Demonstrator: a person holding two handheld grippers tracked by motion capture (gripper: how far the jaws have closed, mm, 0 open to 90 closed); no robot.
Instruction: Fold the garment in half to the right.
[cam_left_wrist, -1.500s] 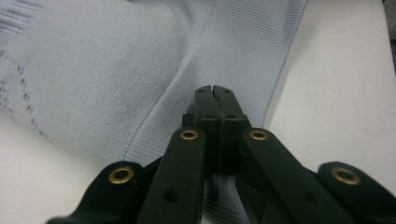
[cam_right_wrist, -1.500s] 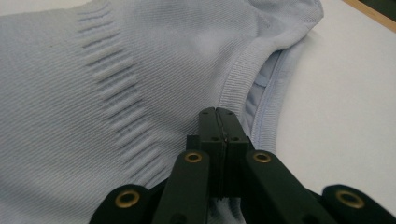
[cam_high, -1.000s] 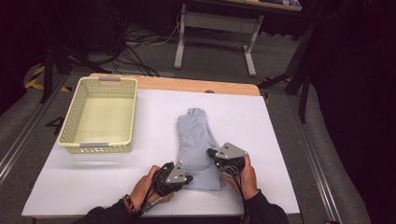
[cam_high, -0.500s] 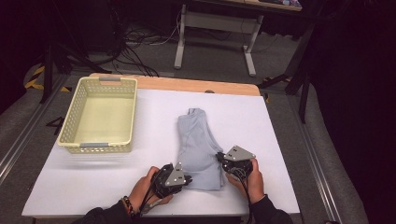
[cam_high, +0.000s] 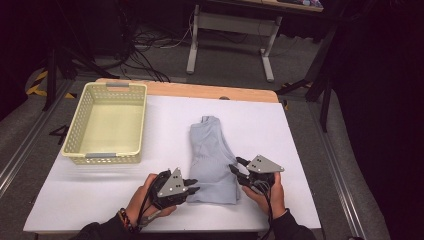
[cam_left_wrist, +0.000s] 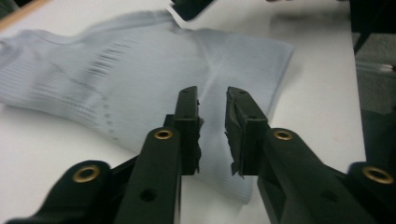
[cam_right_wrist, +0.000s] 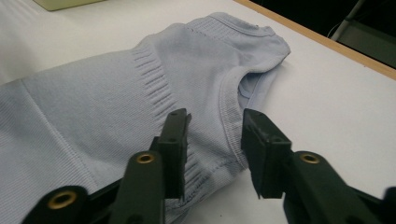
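Observation:
A light blue ribbed garment lies folded flat on the white table. My left gripper hovers at the garment's near left corner. Its jaws have just been opening, and in the left gripper view the left gripper stands open, with the garment lying loose under the gap. My right gripper is at the garment's right edge. Its jaws have also just been opening. In the right gripper view the right gripper is open astride the hemmed edge of the garment, and its pads press on nothing.
A pale yellow basket stands hollow at the back left of the table. A wooden strip runs along the far table edge. Desk legs and cables lie on the floor beyond. White tabletop stretches bare between the basket and the garment.
Both grippers have opened and let go of the garment's near edge. The left hand has lifted a little and drawn back. The garment lies flat where it was.

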